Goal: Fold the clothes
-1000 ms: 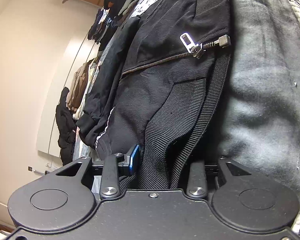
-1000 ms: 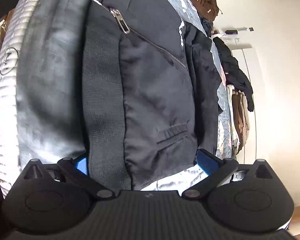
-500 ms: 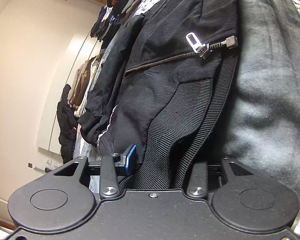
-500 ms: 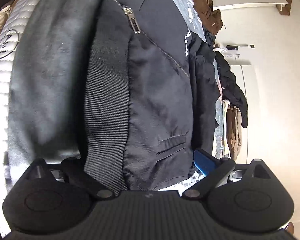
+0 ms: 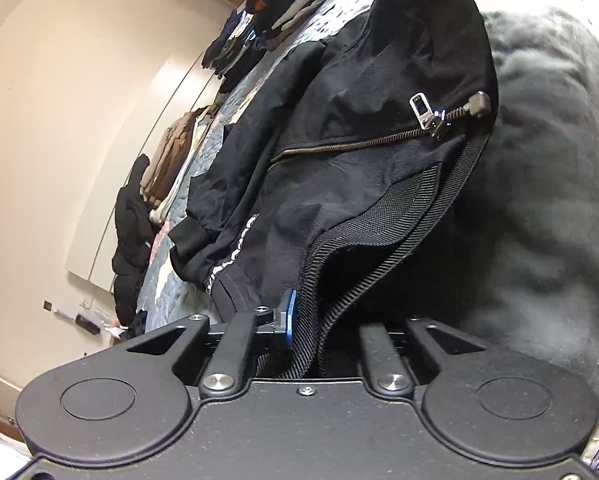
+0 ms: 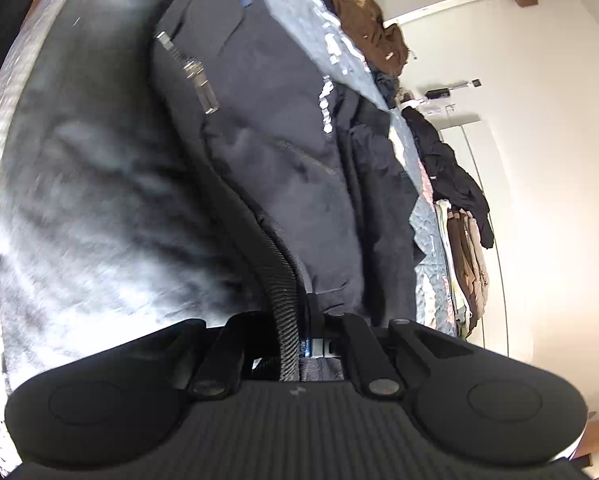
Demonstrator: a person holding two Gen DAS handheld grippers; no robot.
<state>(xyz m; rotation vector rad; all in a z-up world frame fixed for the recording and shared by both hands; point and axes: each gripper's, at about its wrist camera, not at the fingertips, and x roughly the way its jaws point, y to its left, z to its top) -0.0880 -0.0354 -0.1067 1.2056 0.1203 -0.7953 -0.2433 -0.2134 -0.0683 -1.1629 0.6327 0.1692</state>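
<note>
A black zip jacket (image 5: 339, 184) lies on a grey blanket (image 5: 539, 200) on the bed, its silver zipper pull (image 5: 419, 110) near the ribbed hem (image 5: 379, 220). My left gripper (image 5: 311, 328) has its jaws closing, and its blue pad presses the bunched hem between them; the other fingertip is hidden by the fabric. In the right wrist view the same jacket (image 6: 283, 132) stretches away over the blanket (image 6: 99, 200). My right gripper (image 6: 295, 340) is shut on the ribbed hem (image 6: 279, 264), which rises as a pinched ridge from its jaws.
A patterned quilt (image 6: 427, 220) lies beyond the jacket. Further along the bed are folded brown clothes (image 5: 171, 160), a black heap (image 5: 131, 232) and a dark pile (image 5: 259, 8). In the right wrist view there are a brown garment (image 6: 363, 20) and pale wardrobe doors (image 6: 487, 200).
The right jaws went from wide open to shut on the hem. The left jaws narrowed onto the hem. Both grippers rose a little, and the hem now lifts and bunches.
</note>
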